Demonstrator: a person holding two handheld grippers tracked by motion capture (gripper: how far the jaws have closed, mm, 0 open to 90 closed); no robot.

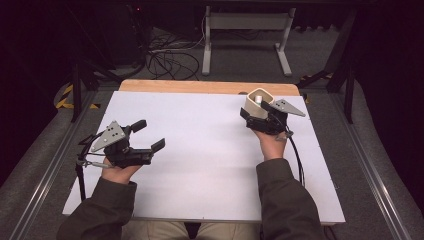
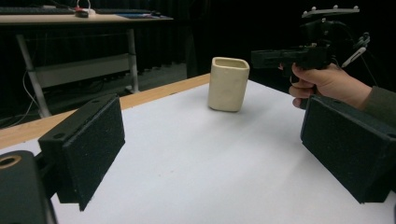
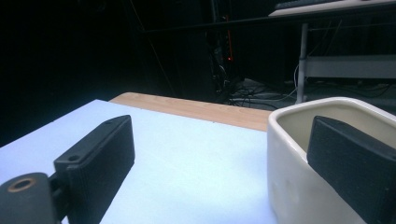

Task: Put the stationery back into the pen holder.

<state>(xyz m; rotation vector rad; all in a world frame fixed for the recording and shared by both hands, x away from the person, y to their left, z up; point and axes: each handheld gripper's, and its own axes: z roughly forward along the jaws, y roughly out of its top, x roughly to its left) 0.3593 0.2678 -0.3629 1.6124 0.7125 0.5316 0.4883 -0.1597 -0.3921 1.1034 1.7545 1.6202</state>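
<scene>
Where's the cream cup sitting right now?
In the high view the cream cup stands upright at the far right of the white table, near its wooden far edge, with the open right gripper at its rim, one jaw inside.

The high view looks forward and down from above the person's side, taking in the whole table (image 1: 200,150) and the floor beyond the cup (image 1: 258,102). The left gripper view sits low over the table, well apart from the cup (image 2: 228,84), facing it. The right gripper view sits right at the cup (image 3: 299,182), level with its rim. All three views share the cup and the table around it.
</scene>
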